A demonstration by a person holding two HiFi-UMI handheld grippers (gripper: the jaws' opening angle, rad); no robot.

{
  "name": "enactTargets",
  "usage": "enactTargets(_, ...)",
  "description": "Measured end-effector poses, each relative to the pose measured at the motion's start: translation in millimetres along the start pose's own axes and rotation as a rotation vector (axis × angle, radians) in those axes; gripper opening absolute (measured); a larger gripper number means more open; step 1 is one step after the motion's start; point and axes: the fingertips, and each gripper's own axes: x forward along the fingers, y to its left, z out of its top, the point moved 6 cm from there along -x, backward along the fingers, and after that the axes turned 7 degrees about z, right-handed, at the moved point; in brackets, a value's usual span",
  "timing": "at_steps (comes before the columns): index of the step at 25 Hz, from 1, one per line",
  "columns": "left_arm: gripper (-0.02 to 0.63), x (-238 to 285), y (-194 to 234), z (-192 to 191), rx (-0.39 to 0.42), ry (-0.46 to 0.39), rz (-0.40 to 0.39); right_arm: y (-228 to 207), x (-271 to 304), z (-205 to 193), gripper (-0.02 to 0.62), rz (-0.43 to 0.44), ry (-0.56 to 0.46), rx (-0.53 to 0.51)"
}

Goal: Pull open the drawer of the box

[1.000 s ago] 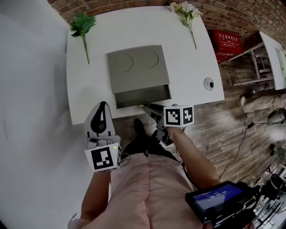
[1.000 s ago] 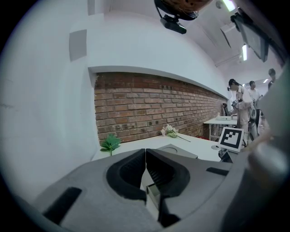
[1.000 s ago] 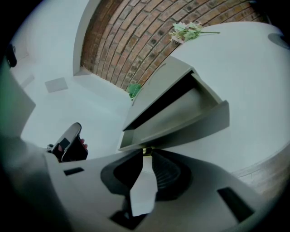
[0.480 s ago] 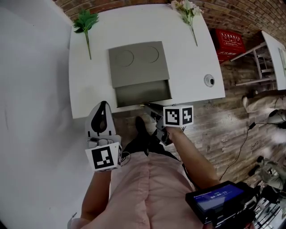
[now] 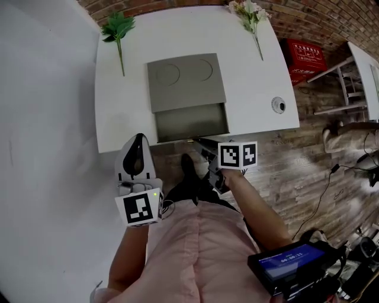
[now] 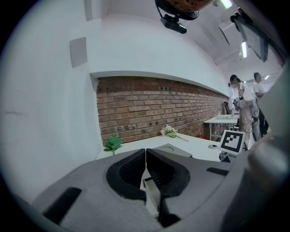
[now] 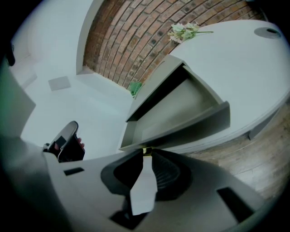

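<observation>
Clamping on the small brass-coloured knob [image 7: 146, 152] at the front of the drawer [image 5: 190, 123], your right gripper [image 5: 194, 141] has its jaws nearly together, with only that knob between the tips. The drawer is already drawn out of the grey box [image 5: 185, 80] toward you. Its front panel overhangs the near edge of the table [image 5: 254, 89], and the tray behind it shows bare. Your left gripper [image 5: 137, 138] hangs off the table's near edge, to the left of the drawer and apart from it. Its jaws are pressed together on nothing.

The box bears no label, only two round outlines on its lid. The cube on each gripper carries black-and-white square markers. A red crate [image 5: 303, 56] on the floor past the table's right side has white print too small to read. The lit screen [image 5: 293, 263] at your right hip shows figures that are likewise unreadable.

The table is white and round-cornered. A green sprig [image 5: 118, 26] lies at its far left, pale flowers [image 5: 250, 15] at its far right, and a round grommet [image 5: 278, 105] near the right edge. A brick wall [image 5: 308, 18] runs behind it, a white wall [image 5: 41, 118] stands to your left, and a plank floor [image 5: 296, 171] spreads under you.
</observation>
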Motion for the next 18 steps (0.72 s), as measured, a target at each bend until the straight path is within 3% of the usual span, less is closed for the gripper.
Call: enactTargets(18, 0.012, -23.3, -12.2, 4.4, 0.004, -0.014, 0.001, 2.0, -14.6, -25.6, 0.064, 0.000, 0.005, 0.002)
